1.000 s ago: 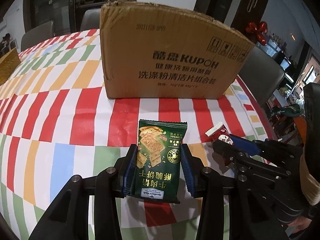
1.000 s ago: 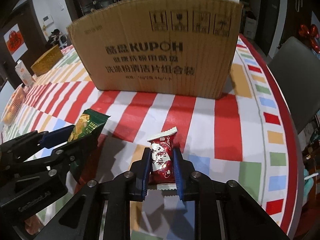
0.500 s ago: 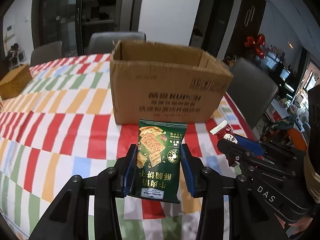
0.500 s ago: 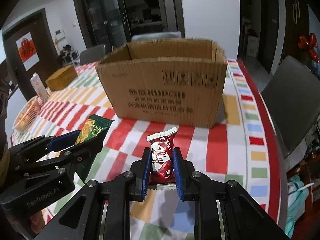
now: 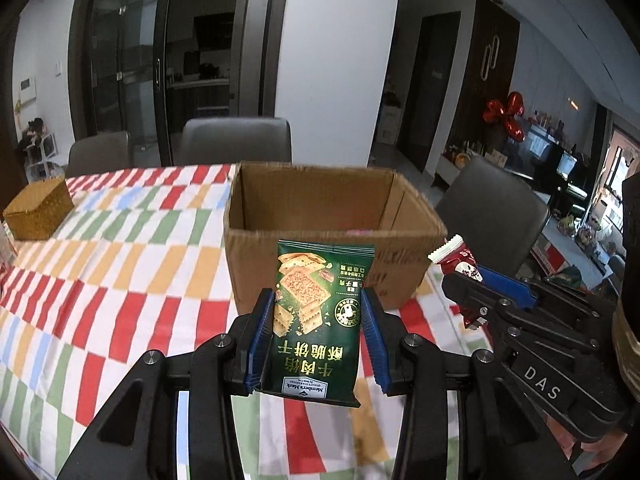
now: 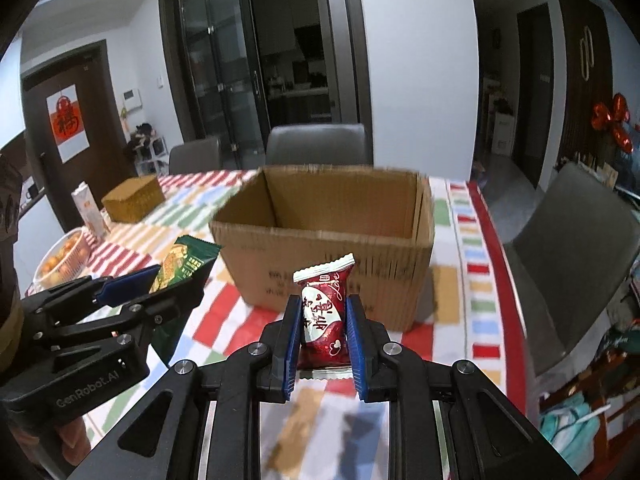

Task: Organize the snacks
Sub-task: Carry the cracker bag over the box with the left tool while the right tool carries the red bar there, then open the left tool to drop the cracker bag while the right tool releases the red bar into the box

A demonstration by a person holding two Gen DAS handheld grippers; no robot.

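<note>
Cardboard box [image 5: 332, 236] sits open-topped at frame centre on the striped desk [image 5: 100, 272]. Left gripper [image 5: 316, 336] clenches a green cracker packet [image 5: 316, 316]; right gripper [image 6: 322, 330] clenches a red candy [image 6: 322, 312]. Both stand upright, long axes vertical. Best to clear the near rim before releasing inside.

Green cracker packet [image 5: 316, 320] in left gripper [image 5: 316, 344] — cardboard box [image 5: 332, 240] beyond.

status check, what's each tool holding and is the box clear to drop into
Left tool shut on green cracker pack. Right tool shut on red candy. Both short of the open cardboard box. Nothing between them and its opening.
</note>
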